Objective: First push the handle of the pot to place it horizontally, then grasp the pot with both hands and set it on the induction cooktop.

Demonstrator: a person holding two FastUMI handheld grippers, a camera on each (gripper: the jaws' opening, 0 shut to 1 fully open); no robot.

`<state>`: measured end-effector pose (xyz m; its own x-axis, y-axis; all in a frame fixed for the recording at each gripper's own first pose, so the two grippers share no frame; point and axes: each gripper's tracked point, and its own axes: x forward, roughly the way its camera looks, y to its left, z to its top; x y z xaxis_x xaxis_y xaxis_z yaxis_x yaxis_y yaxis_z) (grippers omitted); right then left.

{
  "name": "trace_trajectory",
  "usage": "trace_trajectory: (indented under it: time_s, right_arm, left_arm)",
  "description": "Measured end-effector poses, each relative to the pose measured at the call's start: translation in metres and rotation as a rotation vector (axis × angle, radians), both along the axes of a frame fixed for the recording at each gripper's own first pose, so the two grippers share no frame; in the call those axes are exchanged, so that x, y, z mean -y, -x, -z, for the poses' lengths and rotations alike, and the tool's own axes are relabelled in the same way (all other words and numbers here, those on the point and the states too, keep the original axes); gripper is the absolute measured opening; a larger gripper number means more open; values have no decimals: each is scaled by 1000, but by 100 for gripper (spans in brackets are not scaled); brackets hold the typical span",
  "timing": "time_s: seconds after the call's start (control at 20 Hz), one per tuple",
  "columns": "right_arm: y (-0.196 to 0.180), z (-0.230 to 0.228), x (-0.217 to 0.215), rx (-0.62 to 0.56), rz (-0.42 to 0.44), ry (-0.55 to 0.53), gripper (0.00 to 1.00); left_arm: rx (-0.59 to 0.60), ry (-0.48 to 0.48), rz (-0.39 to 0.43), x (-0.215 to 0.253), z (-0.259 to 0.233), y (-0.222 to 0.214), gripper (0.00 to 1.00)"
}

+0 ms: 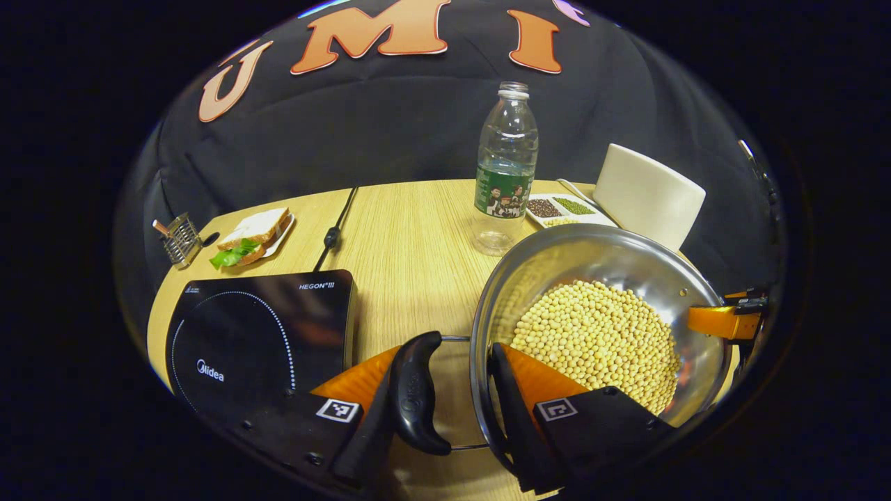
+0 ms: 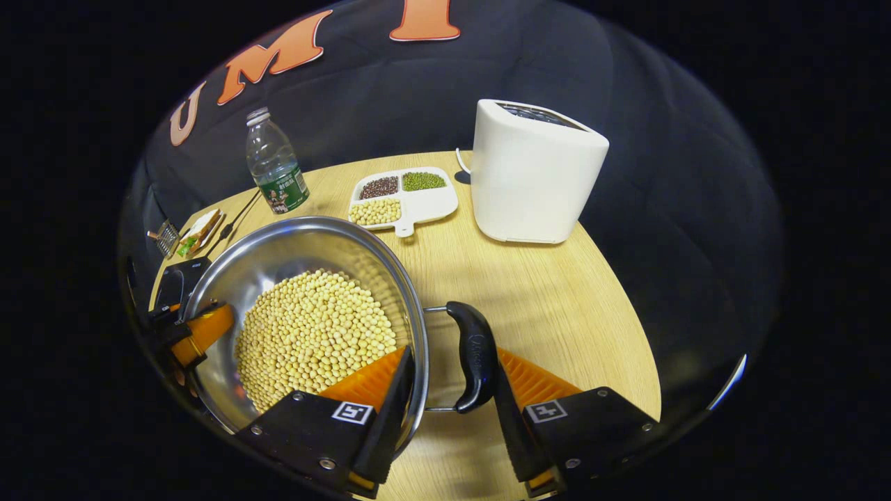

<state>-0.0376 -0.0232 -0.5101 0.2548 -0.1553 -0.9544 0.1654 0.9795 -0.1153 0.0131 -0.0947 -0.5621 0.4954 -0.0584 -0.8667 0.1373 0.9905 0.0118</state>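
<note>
My left gripper (image 1: 456,410) sits astride one side of the pot (image 1: 598,334): one finger lies outside the black side handle (image 1: 416,393), the other is inside the bowl, against the wall and touching the heap of soybeans (image 1: 598,344). The handle and the steel rim both stand between my fingers, which look closed onto them, though I cannot tell how firmly they press.

My right gripper (image 2: 445,410) does the same on the opposite side. One finger is inside the pot (image 2: 306,306) beside the soybeans (image 2: 313,334), the other lies outside the second black handle (image 2: 475,355), and rim and handle are caught between them. Across the bowl I can see the orange finger of the other gripper (image 2: 198,334) at the far rim.

The pot is full of beans and sits over the wooden worktop (image 1: 411,229); I cannot tell whether its base touches the wood. The black cooktop (image 1: 261,334) lies to the left of the pot, near the worktop's front edge, apart from the pot and with nothing on it.

Farther back stand a clear plastic bottle (image 1: 507,167), a white divided dish (image 2: 407,198) of dark, green and yellow beans, and a white toaster (image 2: 532,170) at the far right. At the far left are a sandwich (image 1: 252,235) on a plate and a small metal rack (image 1: 179,240).
</note>
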Motion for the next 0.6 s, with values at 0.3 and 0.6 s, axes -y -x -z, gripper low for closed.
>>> trace_trajectory:
  time_s: [0.3, 0.6]
  right_arm:
    - [-2, -8, 0, 48, -45, 73, 64]
    - [-9, -36, -2, 133, -49, 80, 63]
  left_arm:
    - [21, -22, -19, 0, -5, 2, 76]
    - [120, -46, -9, -8, -46, -9, 75]
